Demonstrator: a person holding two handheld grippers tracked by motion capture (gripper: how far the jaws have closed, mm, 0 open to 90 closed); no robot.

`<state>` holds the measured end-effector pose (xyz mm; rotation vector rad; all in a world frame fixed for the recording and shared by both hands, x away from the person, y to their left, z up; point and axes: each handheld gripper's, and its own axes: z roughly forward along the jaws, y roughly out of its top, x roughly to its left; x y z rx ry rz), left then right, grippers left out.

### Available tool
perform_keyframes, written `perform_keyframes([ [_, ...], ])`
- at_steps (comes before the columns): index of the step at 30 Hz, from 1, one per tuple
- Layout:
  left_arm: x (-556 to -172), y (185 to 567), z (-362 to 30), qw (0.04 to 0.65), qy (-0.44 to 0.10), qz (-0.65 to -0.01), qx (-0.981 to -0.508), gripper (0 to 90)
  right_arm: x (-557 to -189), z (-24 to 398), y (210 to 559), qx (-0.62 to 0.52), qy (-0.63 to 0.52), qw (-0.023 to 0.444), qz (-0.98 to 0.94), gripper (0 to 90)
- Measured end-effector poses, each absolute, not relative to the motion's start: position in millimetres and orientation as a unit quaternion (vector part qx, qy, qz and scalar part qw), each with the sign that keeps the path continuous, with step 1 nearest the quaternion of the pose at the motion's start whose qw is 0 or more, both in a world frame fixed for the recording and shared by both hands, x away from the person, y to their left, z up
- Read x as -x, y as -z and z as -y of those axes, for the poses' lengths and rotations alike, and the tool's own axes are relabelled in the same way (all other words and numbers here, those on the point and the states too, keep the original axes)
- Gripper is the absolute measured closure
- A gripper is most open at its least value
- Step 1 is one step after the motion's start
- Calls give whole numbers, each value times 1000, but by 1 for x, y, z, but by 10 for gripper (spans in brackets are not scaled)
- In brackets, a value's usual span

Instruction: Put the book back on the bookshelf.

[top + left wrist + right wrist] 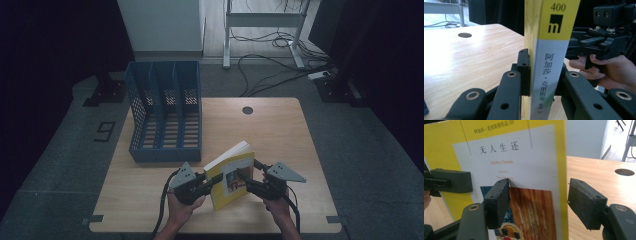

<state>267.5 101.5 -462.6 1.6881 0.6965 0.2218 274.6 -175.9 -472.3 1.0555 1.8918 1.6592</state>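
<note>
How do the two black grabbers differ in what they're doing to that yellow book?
The left gripper is clamped shut on the yellow book across its spine; the right gripper stands open, one pad in front of the cover, the other off past the edge. The left gripper sits at the book's spine side, the right gripper at its cover side. Both are black, hand-held and level.
</note>
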Motion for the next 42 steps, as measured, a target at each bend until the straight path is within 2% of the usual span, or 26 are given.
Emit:
perform_keyframes([
  [13,-273,461,-117,628,-76,-329,-701,756,-276,184,472,-392,-601,202,-666,333],
  [42,-270,440,-148,655,-92,-340,-668,756,-284,186,482,-407,-583,186,-678,327],
])
